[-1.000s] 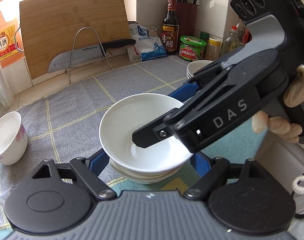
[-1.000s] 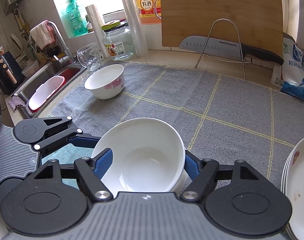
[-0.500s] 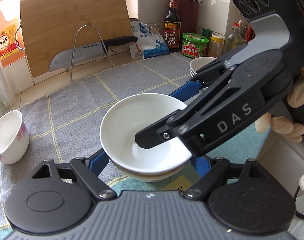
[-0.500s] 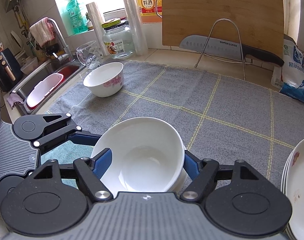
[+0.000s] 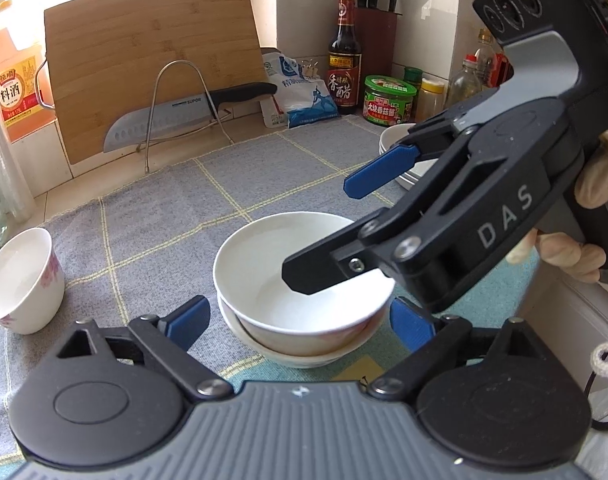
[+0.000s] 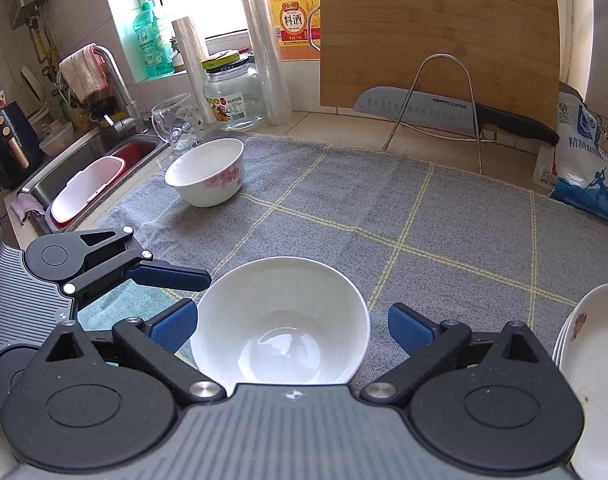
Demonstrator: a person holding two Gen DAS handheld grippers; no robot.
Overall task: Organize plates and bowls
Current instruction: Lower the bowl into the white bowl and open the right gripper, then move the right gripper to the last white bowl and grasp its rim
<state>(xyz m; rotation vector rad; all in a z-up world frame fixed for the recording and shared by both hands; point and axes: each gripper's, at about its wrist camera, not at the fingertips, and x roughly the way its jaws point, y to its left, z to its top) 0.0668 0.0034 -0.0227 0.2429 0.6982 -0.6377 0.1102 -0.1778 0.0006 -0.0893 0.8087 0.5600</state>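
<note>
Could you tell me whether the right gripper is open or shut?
Open: the right gripper has just opened, its pads clear of the white bowl between them.

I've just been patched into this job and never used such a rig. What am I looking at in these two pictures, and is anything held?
There is no robot arm: a person holds a handheld gripper in each hand, and each gripper carries a camera looking along its own jaws. In the left wrist view you see the left gripper below and the right gripper coming in from the right. The right wrist view shows the right gripper's own jaws. Between both sits a white bowl nested in a lower bowl on a grey checked cloth. Both jaws have just opened; nothing is held. A flowered bowl and stacked plates wait nearby.
</note>
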